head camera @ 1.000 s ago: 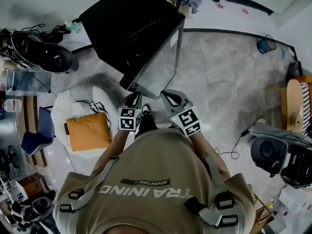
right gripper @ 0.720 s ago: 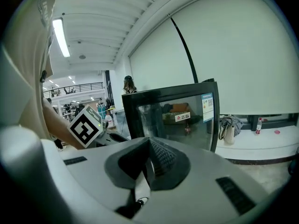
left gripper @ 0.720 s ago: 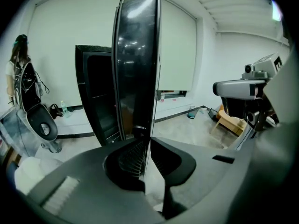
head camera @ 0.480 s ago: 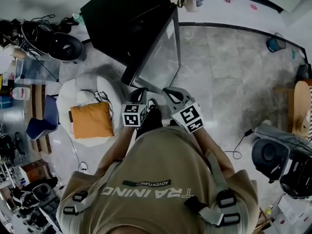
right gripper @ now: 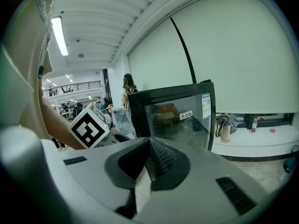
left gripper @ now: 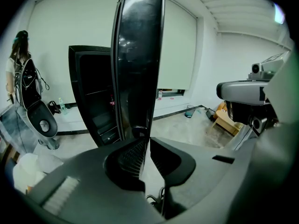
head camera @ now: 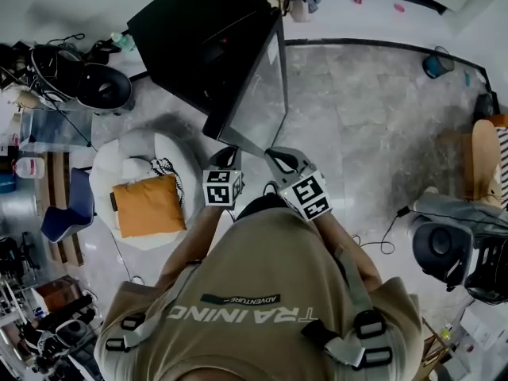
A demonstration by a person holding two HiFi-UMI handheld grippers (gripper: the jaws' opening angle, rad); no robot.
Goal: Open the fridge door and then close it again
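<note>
The black fridge (head camera: 198, 38) stands at the top of the head view with its glass door (head camera: 258, 94) swung out toward me. My left gripper (head camera: 226, 159) sits at the door's near free edge. In the left gripper view the door (left gripper: 138, 69) stands edge-on straight ahead, the open cabinet (left gripper: 91, 97) is left of it, and the left gripper (left gripper: 145, 146) is shut with its tips at the door's edge. My right gripper (head camera: 279, 161) hangs just right of that edge. In its own view the right gripper (right gripper: 148, 164) is shut on nothing and faces the glass door (right gripper: 177, 115).
A white beanbag (head camera: 131, 161) with an orange cushion (head camera: 147, 205) lies left of me. Black gear (head camera: 99, 90) crowds the far left. At right are a dark chair (head camera: 436, 248), a floor cable (head camera: 381, 236) and a blue bucket (head camera: 434, 66). A person (left gripper: 21, 73) stands beyond the fridge.
The door's glass panel looks narrower than a second ago, so it has turned a little. Both grippers have stayed by its near edge.
</note>
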